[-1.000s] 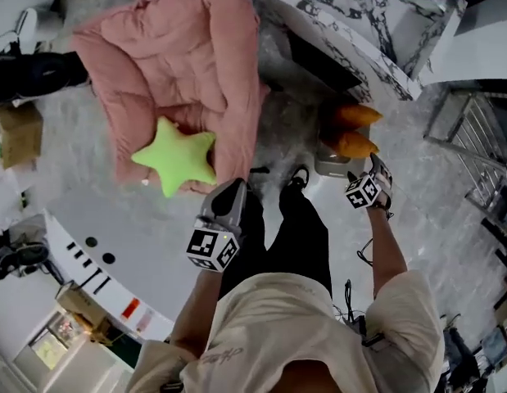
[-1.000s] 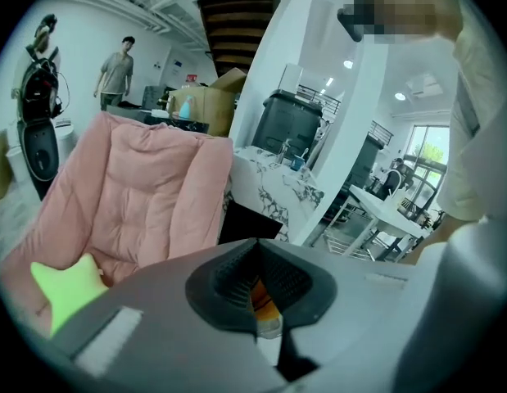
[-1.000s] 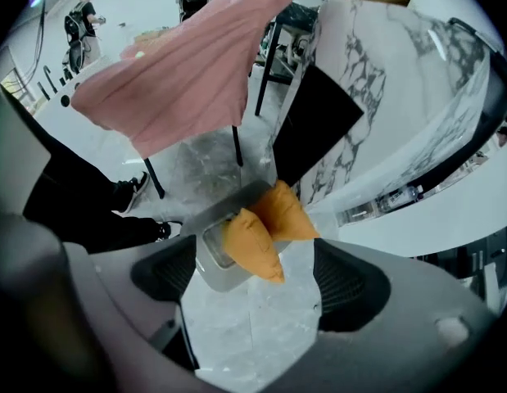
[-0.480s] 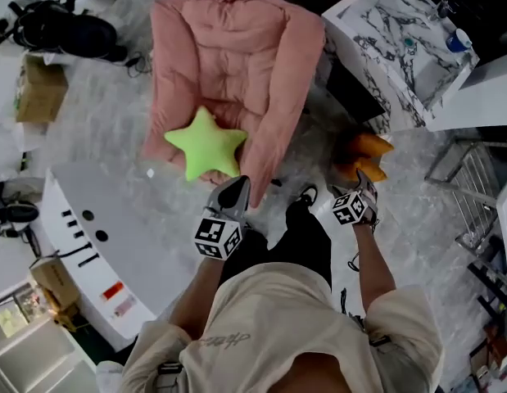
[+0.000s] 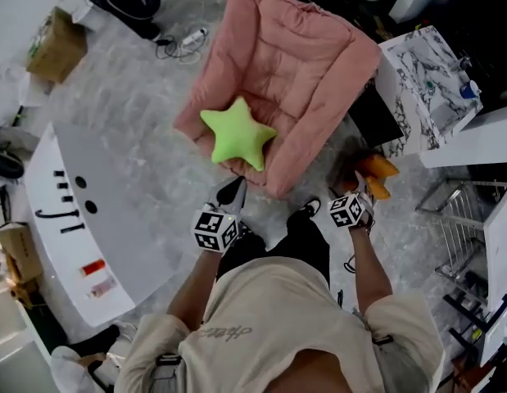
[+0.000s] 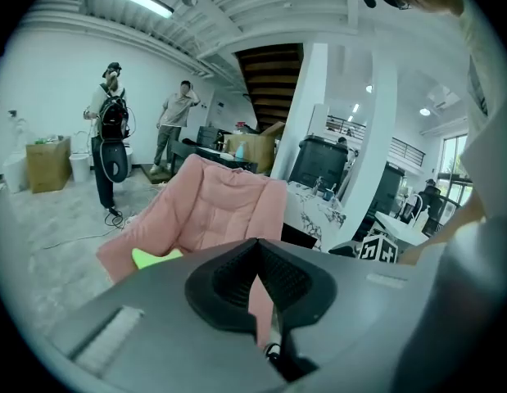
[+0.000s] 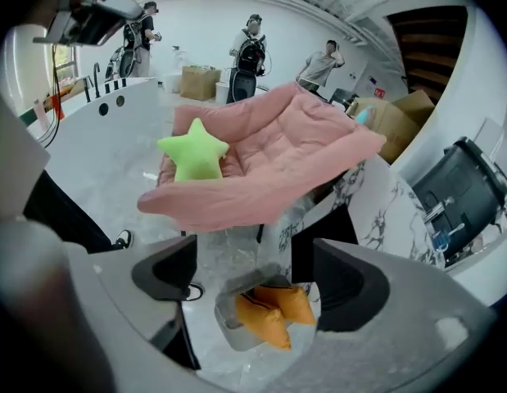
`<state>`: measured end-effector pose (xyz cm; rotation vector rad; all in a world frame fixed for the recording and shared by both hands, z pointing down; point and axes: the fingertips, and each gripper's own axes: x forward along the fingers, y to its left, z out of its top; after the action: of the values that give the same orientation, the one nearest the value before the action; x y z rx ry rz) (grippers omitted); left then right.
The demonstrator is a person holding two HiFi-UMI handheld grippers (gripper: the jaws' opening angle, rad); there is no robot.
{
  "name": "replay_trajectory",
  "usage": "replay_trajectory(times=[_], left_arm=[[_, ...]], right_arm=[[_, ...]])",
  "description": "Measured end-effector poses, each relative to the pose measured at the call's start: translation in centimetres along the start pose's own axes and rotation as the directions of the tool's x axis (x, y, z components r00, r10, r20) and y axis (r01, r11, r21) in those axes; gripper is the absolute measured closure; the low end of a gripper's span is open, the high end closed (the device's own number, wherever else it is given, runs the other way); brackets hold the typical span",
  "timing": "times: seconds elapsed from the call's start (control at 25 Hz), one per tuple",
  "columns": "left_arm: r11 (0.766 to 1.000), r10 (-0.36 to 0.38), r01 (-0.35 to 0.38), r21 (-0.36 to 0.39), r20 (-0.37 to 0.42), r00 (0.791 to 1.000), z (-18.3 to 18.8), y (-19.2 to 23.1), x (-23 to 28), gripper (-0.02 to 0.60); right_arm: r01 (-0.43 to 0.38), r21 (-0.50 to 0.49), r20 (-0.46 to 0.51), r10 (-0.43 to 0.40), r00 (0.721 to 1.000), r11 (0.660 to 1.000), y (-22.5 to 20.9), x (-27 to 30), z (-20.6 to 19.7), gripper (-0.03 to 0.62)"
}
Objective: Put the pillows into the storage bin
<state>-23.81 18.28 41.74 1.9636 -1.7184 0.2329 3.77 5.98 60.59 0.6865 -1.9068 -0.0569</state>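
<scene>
Marbled grey floor (image 5: 130, 129), pillow tidy-up: one pillow outstanding.

Left gripper (image 5: 236, 188): jaws pressed together, nothing held, near the chair's front edge. Green star pillow (image 5: 237, 133): lying on the seat of the pink padded chair (image 5: 302, 64), well apart from the bin. Right gripper (image 7: 251, 273): jaws spread wide, empty, aimed at the storage bin (image 7: 223, 313), which already holds two orange pillows (image 7: 269, 313). Risks: closed left jaws would only shove the star deeper unless opened first; a pinch on one soft arm may slip; the crowded bin may leave the star perched on top, liable to tumble out.
</scene>
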Motion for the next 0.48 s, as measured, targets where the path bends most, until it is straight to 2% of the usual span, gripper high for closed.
replay_trajectory(times=[0.24,0.48], left_arm=[[1.000,0.022,-0.023,0.013,0.032,0.999,-1.1,6.1,-7.9,0.562],[0.999,0.051,-0.052,0.003,0.070,0.996,-2.8,11.7,-13.7,0.561]], right_arm=[[0.000,-0.020,0.026,0.001,1.000,1.000,8.9,-2.9,6.4,0.155],[-0.029,-0.098,0.018,0.031,0.999,0.995,16.5,-3.7,10.5,0.155]])
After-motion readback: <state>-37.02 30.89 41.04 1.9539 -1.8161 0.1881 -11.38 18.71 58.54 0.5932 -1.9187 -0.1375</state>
